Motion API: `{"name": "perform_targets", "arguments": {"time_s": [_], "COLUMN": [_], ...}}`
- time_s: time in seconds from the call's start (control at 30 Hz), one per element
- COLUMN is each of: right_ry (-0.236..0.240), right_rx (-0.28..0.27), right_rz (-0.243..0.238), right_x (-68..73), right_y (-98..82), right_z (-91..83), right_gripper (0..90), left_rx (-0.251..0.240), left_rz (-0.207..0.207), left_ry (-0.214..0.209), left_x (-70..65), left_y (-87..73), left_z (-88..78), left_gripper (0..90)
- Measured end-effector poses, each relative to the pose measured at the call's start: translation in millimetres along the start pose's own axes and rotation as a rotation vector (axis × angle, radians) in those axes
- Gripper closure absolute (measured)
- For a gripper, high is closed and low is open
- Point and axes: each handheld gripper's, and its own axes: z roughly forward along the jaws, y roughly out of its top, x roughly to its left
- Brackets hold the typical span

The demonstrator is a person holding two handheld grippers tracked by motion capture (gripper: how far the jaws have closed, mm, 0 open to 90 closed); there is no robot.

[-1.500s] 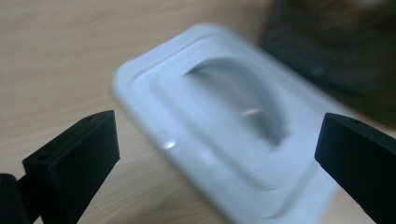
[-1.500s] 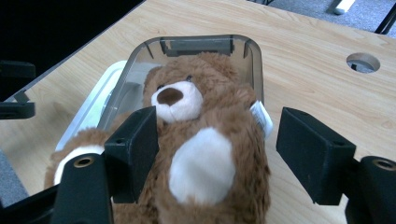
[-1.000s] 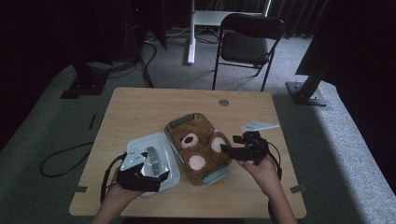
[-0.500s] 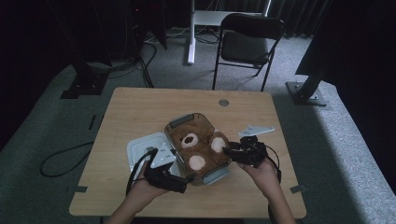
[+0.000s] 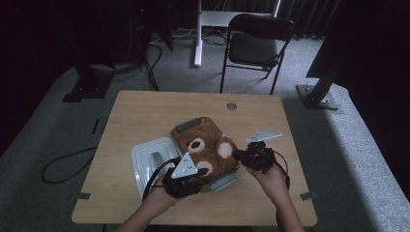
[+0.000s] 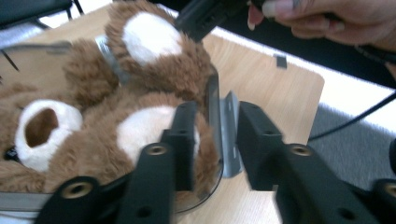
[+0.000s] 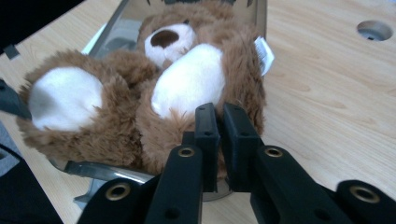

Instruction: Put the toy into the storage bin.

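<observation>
At container (image 5: 226, 180) edge, left tool (image 6: 216, 140) newly arrived (closing astride rim); right tool (image 7: 218, 135) pinching teddy bear (image 7: 187, 93).

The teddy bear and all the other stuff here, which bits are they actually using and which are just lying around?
In use:
- teddy bear, stuffed in the clear container
- container's grey side clip, between the left gripper jaws, which have just been closing
- right gripper, pinching the bear's fur

Lying about:
- white lid on the table
- folding chair on the floor
</observation>
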Motion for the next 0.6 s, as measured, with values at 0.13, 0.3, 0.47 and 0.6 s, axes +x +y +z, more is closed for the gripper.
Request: {"name": "perform_targets", "arguments": {"time_s": [0.13,0.3,0.47,0.6], "right_ry": [-0.002,-0.004,0.015,0.033], "right_rx": [0.025,0.074,0.11,0.159], "right_rz": [-0.002,-0.011,-0.006,-0.009], "right_x": [-1.1,-2.0,-5.3,-6.5], "right_y": [3.7,11.5,18.0,22.7], "right_z": [11.4,29.1,44.5,53.9], "right_gripper": [85.1,85.6,87.2,88.0], "left_rx": [0.03,0.071,0.11,0.163], "left_rz": [0.01,-0.004,-0.036,-0.04], "left_ry": [0.019,0.044,0.027,0.003], "left_x": [5.6,19.5,33.2,40.2], "left_y": [-3.0,-3.8,-4.3,-4.8], "left_z": [6.8,13.8,20.7,28.3], "left_gripper": [81.6,82.8,84.4,84.4]}}
